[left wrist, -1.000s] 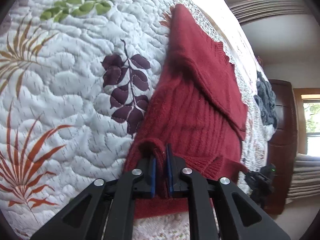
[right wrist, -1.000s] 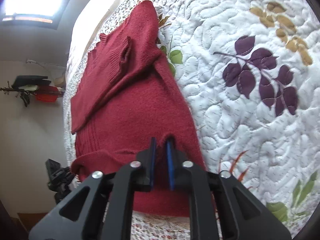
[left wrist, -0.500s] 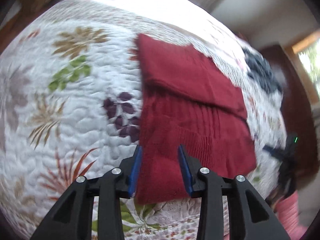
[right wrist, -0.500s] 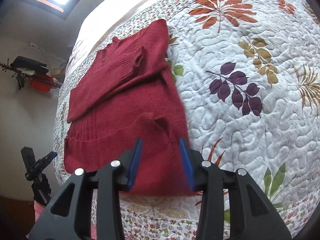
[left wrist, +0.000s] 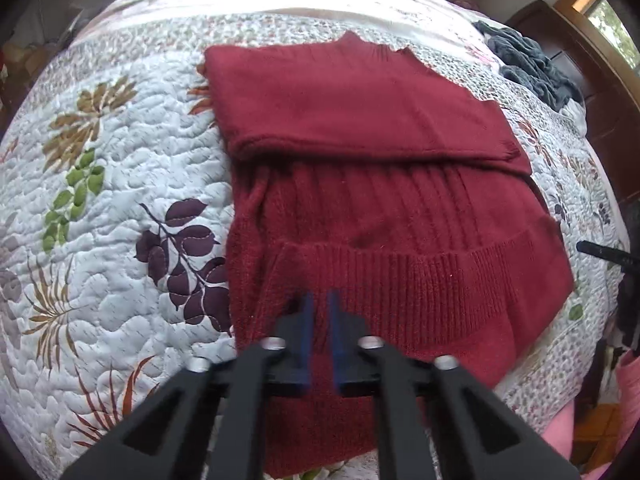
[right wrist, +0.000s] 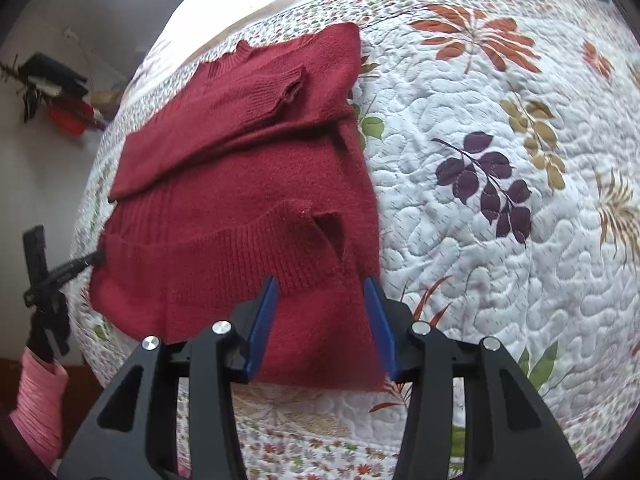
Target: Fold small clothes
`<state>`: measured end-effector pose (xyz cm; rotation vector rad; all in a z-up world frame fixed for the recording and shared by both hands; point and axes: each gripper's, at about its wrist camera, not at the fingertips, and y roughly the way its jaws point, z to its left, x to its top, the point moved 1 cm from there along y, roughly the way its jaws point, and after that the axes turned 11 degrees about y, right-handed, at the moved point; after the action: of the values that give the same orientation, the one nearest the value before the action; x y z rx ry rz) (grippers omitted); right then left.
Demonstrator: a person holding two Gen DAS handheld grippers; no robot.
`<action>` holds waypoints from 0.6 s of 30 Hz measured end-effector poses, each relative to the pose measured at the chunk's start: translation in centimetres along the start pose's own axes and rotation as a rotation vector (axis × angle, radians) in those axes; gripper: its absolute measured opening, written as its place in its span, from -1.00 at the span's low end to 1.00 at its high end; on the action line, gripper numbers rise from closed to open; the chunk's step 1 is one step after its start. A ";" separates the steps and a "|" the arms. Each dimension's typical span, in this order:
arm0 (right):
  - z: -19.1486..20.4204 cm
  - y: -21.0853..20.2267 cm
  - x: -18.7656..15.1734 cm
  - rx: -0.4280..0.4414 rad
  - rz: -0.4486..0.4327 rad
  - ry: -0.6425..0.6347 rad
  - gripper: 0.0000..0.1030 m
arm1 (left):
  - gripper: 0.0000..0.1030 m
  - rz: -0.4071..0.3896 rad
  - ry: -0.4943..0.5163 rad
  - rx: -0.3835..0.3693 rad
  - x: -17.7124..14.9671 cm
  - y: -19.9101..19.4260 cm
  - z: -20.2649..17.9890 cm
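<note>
A dark red sweater lies flat on the leaf-patterned quilt of the bed, straight ahead of both pairs of tongs. Its top part is folded down across the body, and one cuffed sleeve rests on that folded part, far from the right tongs. The ribbed hem band runs across the cloth just beyond the tips.

The left tongs are nearly closed, with only a narrow slit between the blue pads. They sit low over the near edge of the sweater, with red knit showing in the slit (whether any cloth is actually pinched there I cannot tell).

The right tongs stand wide open and hold nothing; the near corner of the sweater shows between the blue pads. Just ahead of them a small fold in the knit gapes open.

Beyond the sweater, to the right of the left tongs, a heap of dark grey cloth lies at the far side of the bed.
</note>
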<state>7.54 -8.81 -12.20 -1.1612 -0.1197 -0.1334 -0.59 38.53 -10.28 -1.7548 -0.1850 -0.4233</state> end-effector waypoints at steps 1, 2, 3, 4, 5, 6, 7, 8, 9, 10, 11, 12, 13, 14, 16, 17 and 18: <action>0.2 0.3 0.1 -0.007 0.004 -0.018 -0.12 | -1.00 -0.013 0.009 0.002 -0.1 -0.4 -0.3; 0.4 0.5 0.1 -0.013 0.007 -0.032 -0.12 | -1.00 -0.033 0.019 -0.001 -0.3 -0.9 -0.6; 0.6 0.7 0.1 -0.018 0.008 -0.048 -0.12 | -1.00 -0.050 0.023 -0.008 -0.5 -1.4 -0.9; 0.8 0.8 0.2 -0.022 0.009 -0.061 -0.11 | -1.00 -0.063 0.023 -0.018 -0.7 -1.8 -1.0; 0.9 0.9 0.2 -0.025 0.009 -0.075 -0.08 | -1.00 -0.077 0.020 -0.037 -1.0 -2.2 -1.0; 1.1 0.9 0.2 -0.030 0.008 -0.090 -0.06 | -1.00 -0.078 0.014 -0.048 -1.2 -2.3 -0.9; 1.3 1.1 0.3 -0.035 0.006 -0.110 0.00 | -1.00 -0.074 0.008 -0.050 -1.3 -2.2 -0.7; 1.5 1.1 0.4 -0.036 0.006 -0.121 0.05 | -1.00 -0.065 0.008 -0.040 -1.4 -1.9 -0.5; 1.6 1.2 0.5 -0.040 0.006 -0.130 0.07 | -1.00 -0.053 0.008 -0.037 -1.5 -1.5 -0.3; 1.7 1.4 0.6 -0.046 0.007 -0.135 0.08 | -1.00 -0.039 0.002 -0.030 -1.5 -1.1 0.0; 1.8 1.6 0.7 -0.055 0.009 -0.146 0.08 | -0.99 -0.027 -0.009 -0.018 -1.4 -0.6 0.3; 2.0 1.8 0.9 -0.064 0.011 -0.156 0.09 | -0.94 -0.028 -0.015 -0.010 -1.3 -0.4 0.5; 2.1 2.0 1.0 -0.068 0.012 -0.164 0.12 | -0.86 -0.034 -0.019 -0.005 -1.2 -0.4 0.6; 2.3 2.2 1.2 -0.067 0.016 -0.170 0.18 | -0.81 -0.052 -0.023 0.002 -1.0 -0.6 0.7; 2.5 2.9 1.5 -0.067 0.031 -0.181 0.20 | -0.36 -0.078 -0.017 0.002 -0.6 -1.0 0.6; 2.6 3.4 1.7 -0.073 0.040 -0.189 0.20 | -0.30 -0.082 -0.009 0.001 -0.4 -1.0 0.5; 2.8 3.8 1.8 -0.078 0.046 -0.195 0.20 | -0.29 -0.080 0.007 0.001 -0.2 -0.9 0.4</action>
<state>9.92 -4.83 -14.26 -1.2525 -0.2621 0.0164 -1.01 39.14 -9.58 -1.7494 -0.2513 -0.4872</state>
